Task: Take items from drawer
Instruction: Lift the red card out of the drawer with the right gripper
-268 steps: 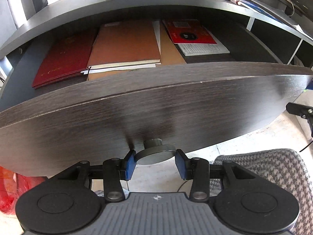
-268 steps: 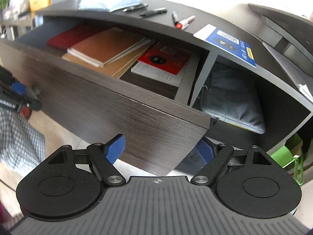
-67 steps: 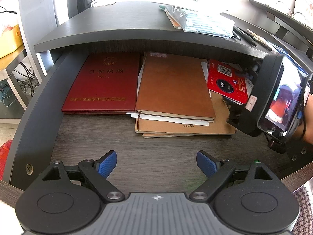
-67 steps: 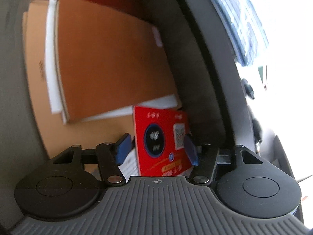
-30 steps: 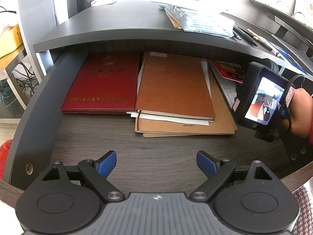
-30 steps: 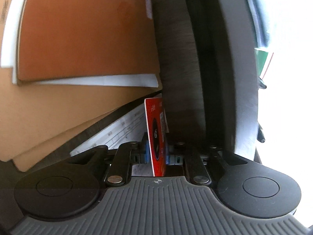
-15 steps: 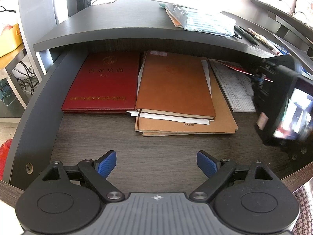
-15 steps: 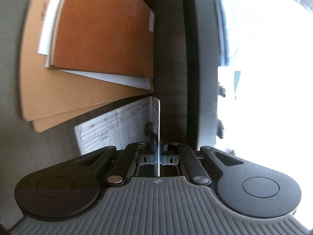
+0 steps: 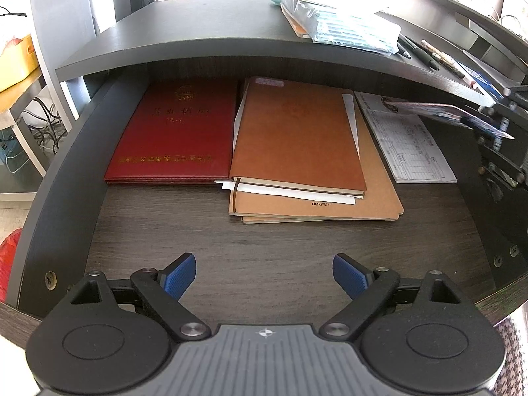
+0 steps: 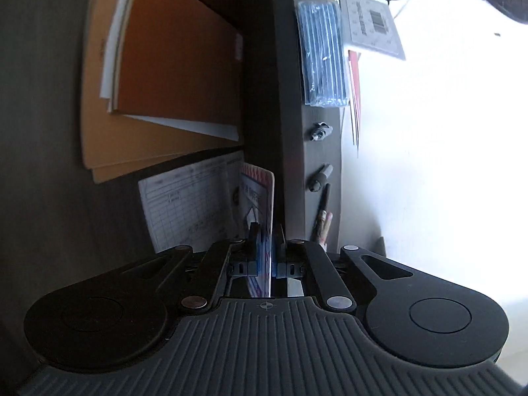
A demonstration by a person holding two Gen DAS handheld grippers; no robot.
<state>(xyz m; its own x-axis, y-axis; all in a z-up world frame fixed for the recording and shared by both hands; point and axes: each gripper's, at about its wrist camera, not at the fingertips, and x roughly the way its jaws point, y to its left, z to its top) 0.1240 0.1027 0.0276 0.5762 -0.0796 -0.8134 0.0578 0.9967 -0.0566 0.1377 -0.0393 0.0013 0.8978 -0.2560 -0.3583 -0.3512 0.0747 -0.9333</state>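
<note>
The open drawer [image 9: 62, 178] holds a dark red folder [image 9: 175, 135], a brown notebook [image 9: 293, 138] on tan notebooks, and a white printed form [image 9: 409, 145]. My right gripper [image 10: 265, 234] is shut on a thin red booklet [image 10: 259, 198], seen edge-on. In the left wrist view the booklet [image 9: 429, 110] hangs above the form at the drawer's right side, held by the right gripper [image 9: 495, 122]. My left gripper [image 9: 264, 274] is open and empty over the bare front of the drawer floor.
The desktop [image 9: 211, 33] above the drawer carries a plastic-wrapped pack [image 9: 349, 29], several pens [image 9: 425, 52] and a barcoded sheet [image 10: 373, 23]. A houndstooth chair [image 9: 511, 353] sits at lower right. A red bag [image 9: 10, 264] lies at far left.
My right gripper closed on the red booklet, turned it on edge and lifted it off the white form toward the drawer's right side. My left gripper stayed open and still.
</note>
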